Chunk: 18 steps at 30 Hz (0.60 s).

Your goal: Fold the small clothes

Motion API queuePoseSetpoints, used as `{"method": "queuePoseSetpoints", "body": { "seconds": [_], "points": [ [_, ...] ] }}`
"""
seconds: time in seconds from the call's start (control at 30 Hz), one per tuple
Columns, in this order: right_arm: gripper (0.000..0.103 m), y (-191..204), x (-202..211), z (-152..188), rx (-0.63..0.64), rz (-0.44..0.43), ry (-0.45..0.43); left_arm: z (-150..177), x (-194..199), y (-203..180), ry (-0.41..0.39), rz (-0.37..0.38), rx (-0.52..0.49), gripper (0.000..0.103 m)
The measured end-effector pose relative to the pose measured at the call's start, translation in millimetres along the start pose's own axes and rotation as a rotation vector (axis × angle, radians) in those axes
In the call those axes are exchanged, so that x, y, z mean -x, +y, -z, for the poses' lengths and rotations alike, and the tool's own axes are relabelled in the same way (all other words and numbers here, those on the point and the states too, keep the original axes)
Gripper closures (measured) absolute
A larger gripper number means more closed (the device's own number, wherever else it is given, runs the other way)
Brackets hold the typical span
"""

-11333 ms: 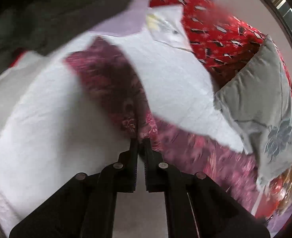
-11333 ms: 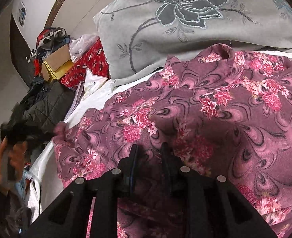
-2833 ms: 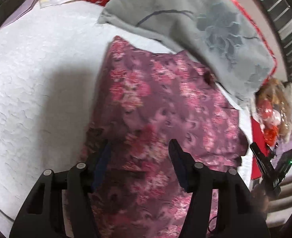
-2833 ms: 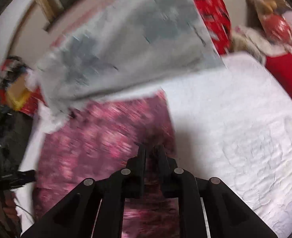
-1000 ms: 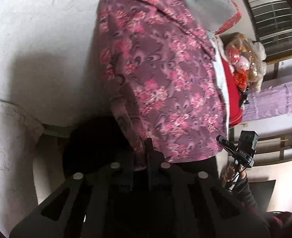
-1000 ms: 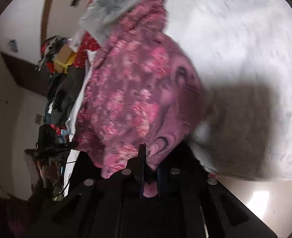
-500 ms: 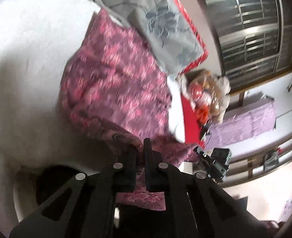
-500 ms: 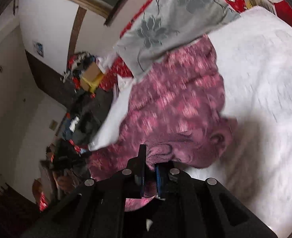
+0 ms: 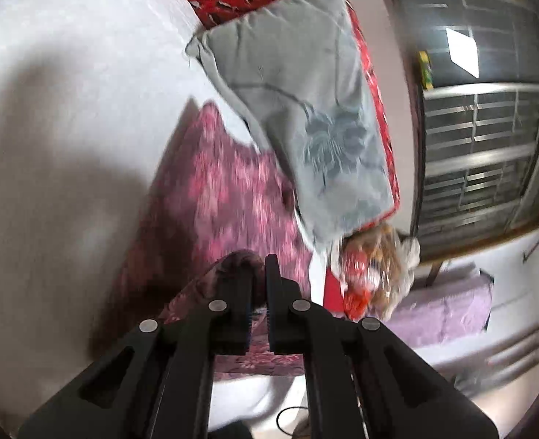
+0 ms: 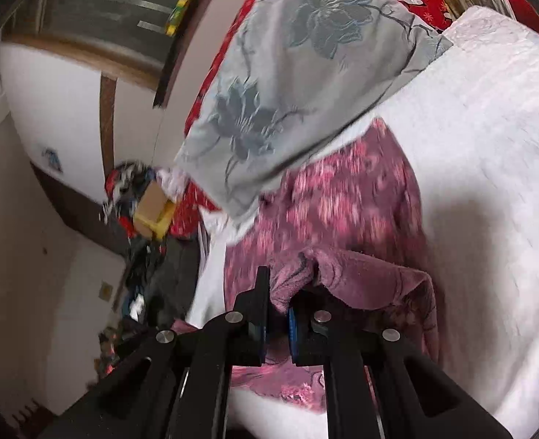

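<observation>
garment (image 9: pixel 218 197) hem pinched in both tongs (image 9: pixel 258 285) (image 10: pixel 276 305) above bed (image 9: pixel 68 109).

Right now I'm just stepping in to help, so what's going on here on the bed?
A person is folding a pink floral garment on the white bedspread. Both grippers are shut on its near edge: the left gripper and the right gripper each pinch a lifted fold, carrying it toward the far end, which lies by a grey pillow. The fold is not yet laid down.
</observation>
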State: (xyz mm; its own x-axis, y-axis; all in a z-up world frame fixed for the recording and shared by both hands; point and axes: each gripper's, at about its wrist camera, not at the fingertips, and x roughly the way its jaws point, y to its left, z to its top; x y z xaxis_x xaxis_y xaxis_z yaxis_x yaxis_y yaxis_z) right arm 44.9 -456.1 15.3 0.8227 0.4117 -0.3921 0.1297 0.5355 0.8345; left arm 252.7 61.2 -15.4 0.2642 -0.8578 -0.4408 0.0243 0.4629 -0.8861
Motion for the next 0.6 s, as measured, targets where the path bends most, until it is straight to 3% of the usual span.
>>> {"method": "queuePoseSetpoints", "body": {
  "seconds": [0.23, 0.43, 0.5, 0.57, 0.6],
  "points": [
    [0.095, -40, -59, -43, -0.147, 0.061, -0.006, -68, -59, 20, 0.004, -0.071, 0.097, 0.099],
    [0.09, -58, -83, -73, -0.251, 0.067, -0.037, -99, -80, 20, 0.017, -0.072, 0.151, 0.098],
    [0.077, -61, -73, -81, -0.284, 0.067, -0.127, -104, -78, 23, 0.011, -0.012, 0.206, 0.092],
    [0.063, -70, -57, -85, -0.342, 0.033, -0.225, -108, -68, 23, -0.047, -0.016, 0.219, 0.066],
    [0.063, -72, -52, -86, -0.351, 0.026, -0.246, -111, -63, 22, -0.069, -0.022, 0.217, 0.06]
  ]
}}
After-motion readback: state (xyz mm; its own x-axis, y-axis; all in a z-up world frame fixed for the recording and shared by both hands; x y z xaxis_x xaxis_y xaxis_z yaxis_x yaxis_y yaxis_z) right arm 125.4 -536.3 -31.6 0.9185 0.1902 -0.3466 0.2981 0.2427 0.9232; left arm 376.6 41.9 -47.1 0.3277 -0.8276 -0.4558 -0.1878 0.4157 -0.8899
